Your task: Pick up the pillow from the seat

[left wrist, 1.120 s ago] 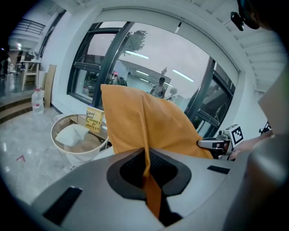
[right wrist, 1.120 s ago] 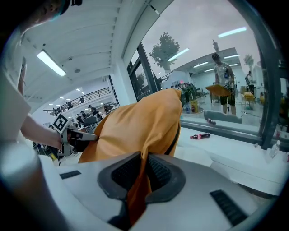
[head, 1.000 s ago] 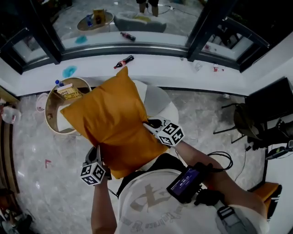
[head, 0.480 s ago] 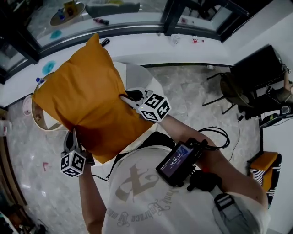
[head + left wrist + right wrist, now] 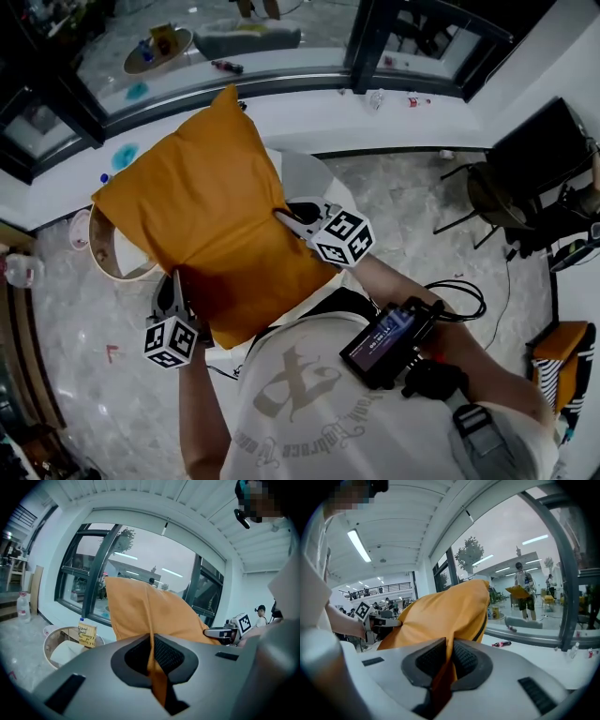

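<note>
Your left gripper (image 5: 178, 281) and right gripper (image 5: 284, 218) jaws pinch opposite pillow (image 5: 202, 211) edges, so it hangs evenly above the seat (image 5: 307, 180).

It looks like a big open office or lab hall: tall dark-framed windows (image 5: 84, 569) above a long white ledge (image 5: 309, 122), pale marble floor (image 5: 70, 300), strip lights (image 5: 359, 546) overhead, and a railed upper gallery (image 5: 382, 588).

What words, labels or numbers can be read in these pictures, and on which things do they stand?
None reads with certainty.
yellow box in the basket: dark script, too blurred.
shirt: large logo, small lettering unreadable.
chest screen: lines too small.
left cube, right cube: square code patterns, no words.
</note>
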The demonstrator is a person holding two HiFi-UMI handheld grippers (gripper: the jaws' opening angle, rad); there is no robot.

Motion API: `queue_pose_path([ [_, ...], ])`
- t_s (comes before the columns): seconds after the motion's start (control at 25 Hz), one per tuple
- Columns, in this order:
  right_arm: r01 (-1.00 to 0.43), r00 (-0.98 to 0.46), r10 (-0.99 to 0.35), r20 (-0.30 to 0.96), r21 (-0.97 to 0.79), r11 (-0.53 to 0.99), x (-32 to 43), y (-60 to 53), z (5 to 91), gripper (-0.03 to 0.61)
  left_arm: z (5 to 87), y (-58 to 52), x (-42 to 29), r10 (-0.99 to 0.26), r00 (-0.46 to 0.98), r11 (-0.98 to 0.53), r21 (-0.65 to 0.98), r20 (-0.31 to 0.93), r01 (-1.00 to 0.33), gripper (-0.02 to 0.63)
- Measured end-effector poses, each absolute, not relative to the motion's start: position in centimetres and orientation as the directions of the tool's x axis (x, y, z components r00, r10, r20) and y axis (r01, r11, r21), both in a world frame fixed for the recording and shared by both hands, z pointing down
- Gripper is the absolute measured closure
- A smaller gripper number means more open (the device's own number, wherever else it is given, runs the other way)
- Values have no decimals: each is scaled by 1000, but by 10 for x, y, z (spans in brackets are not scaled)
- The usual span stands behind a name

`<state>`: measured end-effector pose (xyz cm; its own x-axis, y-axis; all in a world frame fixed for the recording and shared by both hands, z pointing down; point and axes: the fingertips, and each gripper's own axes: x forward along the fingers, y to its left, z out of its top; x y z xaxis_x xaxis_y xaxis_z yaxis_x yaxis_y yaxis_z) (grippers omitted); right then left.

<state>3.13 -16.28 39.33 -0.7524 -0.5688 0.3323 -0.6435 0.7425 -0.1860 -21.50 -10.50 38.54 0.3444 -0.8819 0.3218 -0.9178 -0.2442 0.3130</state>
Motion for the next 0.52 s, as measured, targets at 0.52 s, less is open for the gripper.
queue_pose_path([
  [0.52,-672,-727,-597,339,-172,720,20,-141,390,531,392,-90,-228,-869,379,-270,339,316,-901,592],
])
